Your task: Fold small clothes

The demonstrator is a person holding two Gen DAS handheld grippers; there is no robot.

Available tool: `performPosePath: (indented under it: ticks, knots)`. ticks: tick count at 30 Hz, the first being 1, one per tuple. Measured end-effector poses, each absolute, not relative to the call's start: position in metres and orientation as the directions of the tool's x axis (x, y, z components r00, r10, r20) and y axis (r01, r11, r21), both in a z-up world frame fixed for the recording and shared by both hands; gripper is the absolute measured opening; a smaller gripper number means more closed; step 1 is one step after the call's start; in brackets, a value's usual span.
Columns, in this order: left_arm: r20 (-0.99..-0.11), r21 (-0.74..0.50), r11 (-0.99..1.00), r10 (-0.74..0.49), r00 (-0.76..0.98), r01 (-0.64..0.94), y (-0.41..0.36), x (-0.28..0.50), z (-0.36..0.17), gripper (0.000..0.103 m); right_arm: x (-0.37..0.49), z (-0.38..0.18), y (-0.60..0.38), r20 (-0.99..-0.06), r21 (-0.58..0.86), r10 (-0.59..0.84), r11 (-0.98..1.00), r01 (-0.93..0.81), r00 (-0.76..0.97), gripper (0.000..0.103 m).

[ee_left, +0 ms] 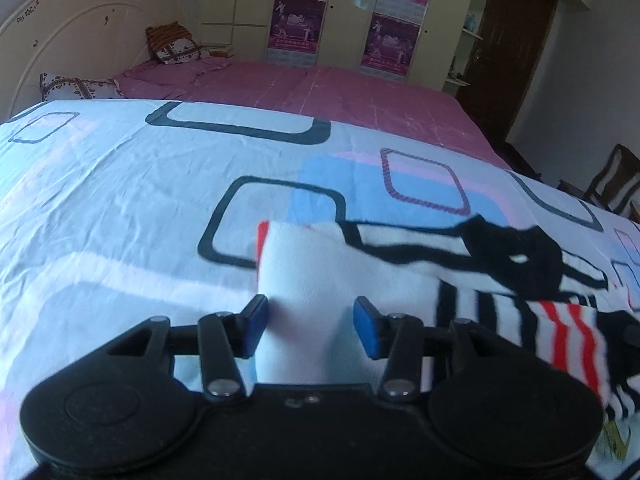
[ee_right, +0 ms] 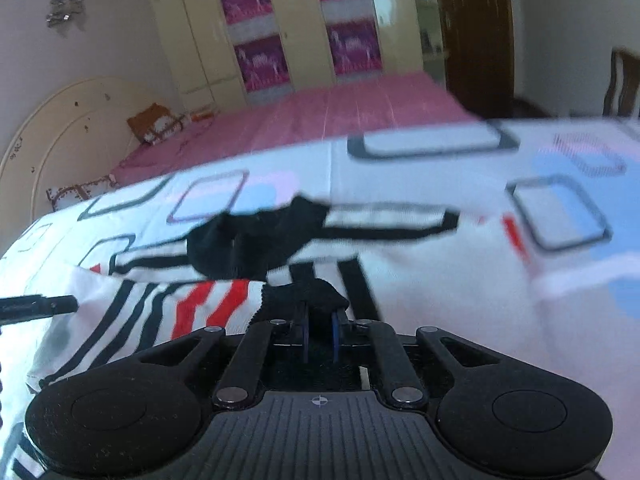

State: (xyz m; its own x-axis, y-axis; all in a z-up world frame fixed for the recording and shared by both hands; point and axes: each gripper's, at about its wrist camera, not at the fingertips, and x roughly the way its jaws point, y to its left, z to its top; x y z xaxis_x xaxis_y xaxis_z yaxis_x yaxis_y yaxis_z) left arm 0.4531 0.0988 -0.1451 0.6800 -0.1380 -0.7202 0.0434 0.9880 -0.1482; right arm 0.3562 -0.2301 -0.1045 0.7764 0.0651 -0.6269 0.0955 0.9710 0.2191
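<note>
Striped garment (ee_left: 400, 276), white with black and red stripes, lies spread on the patterned bedsheet (ee_left: 120, 200). Left gripper (ee_left: 311, 320) stands parted, blue pads either side of a white fold of the garment without squeezing it. Right gripper (ee_right: 320, 326) is clenched on a black edge of the garment, probably a cuff or hem; the view is blurred. Beyond: pink bedspread (ee_left: 320, 88), pillows (ee_left: 80, 87), headboard (ee_left: 80, 32), wardrobe (ee_left: 248, 0).
</note>
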Motion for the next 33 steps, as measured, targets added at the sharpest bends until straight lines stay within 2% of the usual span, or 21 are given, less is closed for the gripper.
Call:
performPosePath:
  ticks: [2, 4, 5, 9, 11, 14, 16, 21, 25, 28, 33]
  knots:
    - [-0.719, -0.148, 0.988, -0.134, 0.682, 0.038, 0.098, 0.459, -0.147, 0.046, 0.358, -0.114, -0.234, -0.657, 0.17, 0.023, 0.978, 0.118, 0.753, 0.009]
    - [-0.736, -0.122, 0.992, -0.108, 0.668, 0.027, 0.096, 0.467, -0.155, 0.046, 0.368, -0.137, -0.238, -0.732, 0.196, 0.065, 0.973, 0.119, 0.678, 0.009]
    - [-0.744, -0.104, 0.994, -0.086, 0.662, 0.011, 0.097, 0.47, -0.161, 0.043, 0.367, -0.139, -0.237, -0.725, 0.19, 0.064, 0.976, 0.11, 0.686, 0.01]
    - [-0.726, -0.098, 0.995, -0.056, 0.685, -0.022, 0.106, 0.474, -0.167, 0.043, 0.367, -0.136, -0.238, -0.723, 0.176, 0.065, 0.98, 0.093, 0.687, 0.01]
    - [-0.725, -0.099, 0.995, -0.051, 0.687, -0.03, 0.109, 0.48, -0.168, 0.043, 0.366, -0.134, -0.24, -0.718, 0.178, 0.052, 0.978, 0.11, 0.694, 0.015]
    - [-0.723, -0.129, 0.989, -0.047, 0.689, -0.068, 0.114, 0.485, -0.162, 0.041, 0.358, -0.116, -0.245, -0.651, 0.176, -0.001, 0.973, 0.152, 0.759, 0.018]
    - [-0.709, -0.134, 0.988, -0.041, 0.704, -0.077, 0.114, 0.478, -0.154, 0.039, 0.359, -0.105, -0.244, -0.623, 0.195, 0.023, 0.972, 0.127, 0.782, 0.019]
    - [-0.679, -0.092, 0.995, -0.091, 0.728, 0.038, 0.087, 0.451, -0.132, 0.041, 0.373, -0.105, -0.217, -0.634, 0.165, 0.075, 0.986, 0.04, 0.769, 0.019]
    - [-0.694, -0.071, 0.99, -0.135, 0.707, 0.119, 0.063, 0.436, -0.132, 0.044, 0.383, -0.117, -0.199, -0.665, 0.136, 0.087, 0.991, 0.005, 0.742, 0.019]
    - [-0.742, -0.051, 0.991, -0.12, 0.66, 0.122, 0.056, 0.443, -0.151, 0.045, 0.388, -0.13, -0.195, -0.69, 0.095, 0.069, 0.995, -0.004, 0.72, 0.019]
    - [-0.741, -0.018, 0.991, -0.102, 0.664, 0.132, 0.056, 0.445, -0.16, 0.048, 0.387, -0.142, -0.204, -0.709, 0.027, 0.02, 1.0, -0.001, 0.705, 0.019]
